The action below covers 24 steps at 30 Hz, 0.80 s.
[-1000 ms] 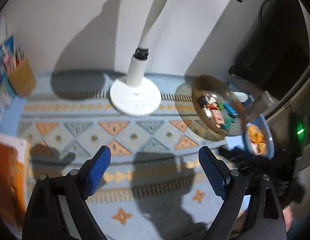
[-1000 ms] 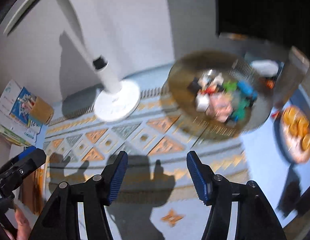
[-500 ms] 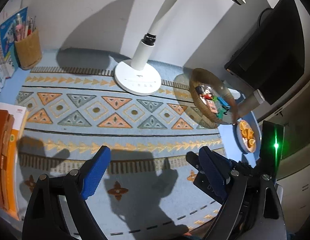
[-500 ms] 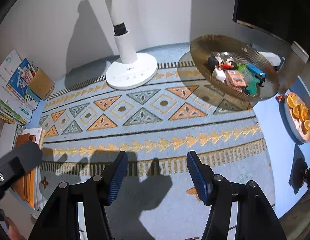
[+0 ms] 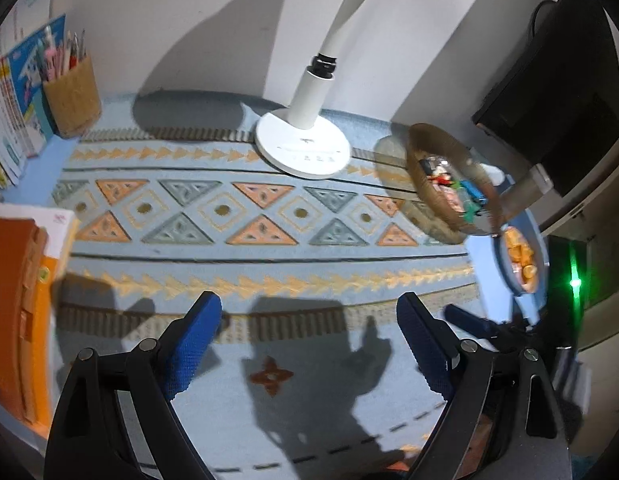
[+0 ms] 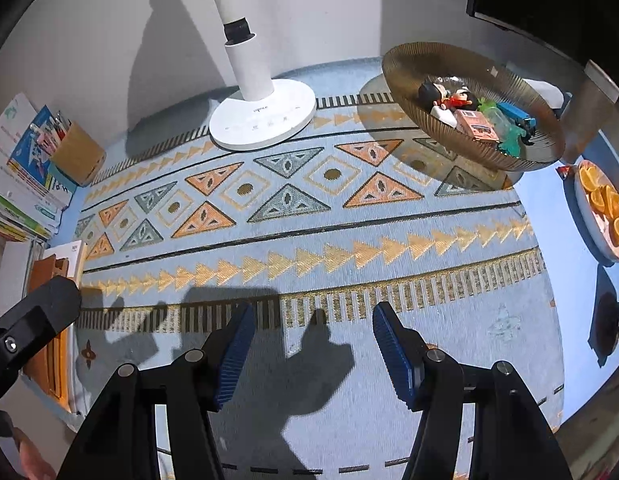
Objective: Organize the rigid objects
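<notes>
A ribbed amber glass bowl (image 6: pixel 405 80) stands at the back right of the patterned mat (image 6: pixel 309 248). It holds several small toys: a dark-haired figurine (image 6: pixel 431 94), a pink box (image 6: pixel 477 124), a blue toy train (image 6: pixel 517 114) and a green piece (image 6: pixel 509 142). The bowl also shows in the left wrist view (image 5: pixel 425 140). My left gripper (image 5: pixel 309 344) is open and empty above the mat's front part. My right gripper (image 6: pixel 311 350) is open and empty over the mat's front edge, far from the bowl.
A white lamp base (image 6: pixel 265 120) stands at the back centre. A cork pen holder (image 6: pixel 77 154) and books (image 6: pixel 17 184) are at the back left. An orange book stack (image 5: pixel 17 300) lies left. A plate of orange slices (image 6: pixel 605 208) sits right, with a grey cup (image 6: pixel 589 108) behind.
Both grippers stay open. The left wrist view has come lower and closer to the mat. The right wrist view has shifted only slightly.
</notes>
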Tool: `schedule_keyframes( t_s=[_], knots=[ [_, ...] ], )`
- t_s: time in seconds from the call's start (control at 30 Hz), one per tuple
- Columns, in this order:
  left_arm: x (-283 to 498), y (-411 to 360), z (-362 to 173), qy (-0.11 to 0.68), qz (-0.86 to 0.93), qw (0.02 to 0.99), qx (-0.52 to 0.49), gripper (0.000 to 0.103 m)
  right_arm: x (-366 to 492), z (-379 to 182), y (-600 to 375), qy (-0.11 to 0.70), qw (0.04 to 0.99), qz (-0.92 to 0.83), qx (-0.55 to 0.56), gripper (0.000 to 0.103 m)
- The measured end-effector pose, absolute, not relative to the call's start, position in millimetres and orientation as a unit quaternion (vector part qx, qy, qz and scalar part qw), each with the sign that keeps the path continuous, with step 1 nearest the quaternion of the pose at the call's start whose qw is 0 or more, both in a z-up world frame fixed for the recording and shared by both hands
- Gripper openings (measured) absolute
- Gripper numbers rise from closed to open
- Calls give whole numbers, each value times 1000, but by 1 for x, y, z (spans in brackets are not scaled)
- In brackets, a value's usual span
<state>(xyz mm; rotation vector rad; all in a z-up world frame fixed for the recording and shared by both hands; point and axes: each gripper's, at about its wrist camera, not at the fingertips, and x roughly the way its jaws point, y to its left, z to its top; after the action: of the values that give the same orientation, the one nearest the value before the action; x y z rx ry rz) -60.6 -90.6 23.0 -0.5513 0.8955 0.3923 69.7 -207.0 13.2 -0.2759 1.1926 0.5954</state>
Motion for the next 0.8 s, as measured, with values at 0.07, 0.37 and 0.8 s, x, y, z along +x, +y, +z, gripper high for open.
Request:
schedule_keyframes(
  t_s=[0.07,0.37,0.8],
  knots=[
    [-57,-85,20,426,206,854,-216,89,74,13,-206,542,783,275,-137,59],
    [-48,-37,-25,451,278,829,-180,89,91,-6,-192,492,788,283,-237,60],
    [-61,-41,-77,461,311,798,-234,89,88,-49,-193,533,776,262,-215,75]
  ],
)
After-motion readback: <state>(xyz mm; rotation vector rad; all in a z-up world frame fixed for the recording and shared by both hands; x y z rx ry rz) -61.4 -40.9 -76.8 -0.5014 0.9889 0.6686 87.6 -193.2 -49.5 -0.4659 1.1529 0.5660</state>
